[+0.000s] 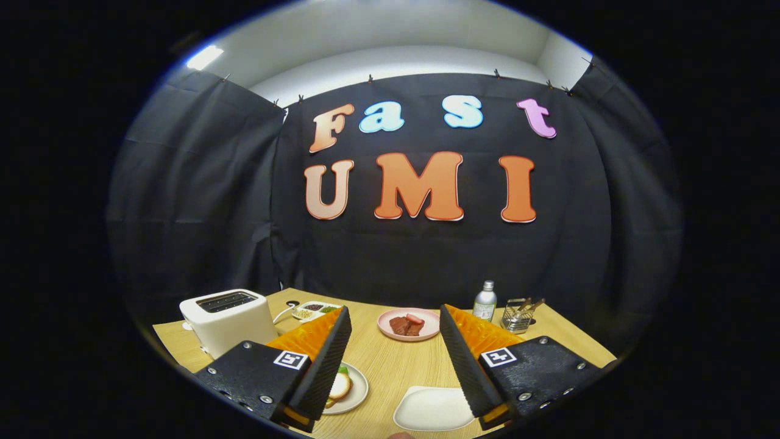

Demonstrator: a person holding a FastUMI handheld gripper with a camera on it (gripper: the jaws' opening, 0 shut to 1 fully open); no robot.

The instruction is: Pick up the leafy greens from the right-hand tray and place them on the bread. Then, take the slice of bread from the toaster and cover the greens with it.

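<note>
Gripper [395, 360] spread wide and empty above the table [390, 360].

A trace of leafy greens [343, 369] is seen on the bread [339, 386] on the plate by the left finger. A stiff, light, crumbly toast slice is judged to wait in the toaster [228, 319], best pinched by its top edge; none is visible in the slots.

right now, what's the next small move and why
Probably swing the open jaws left toward the toaster: the white tray between them looks bare and something green already sits by the bread on the plate. Whether a slice is in the slots is unclear.
</note>
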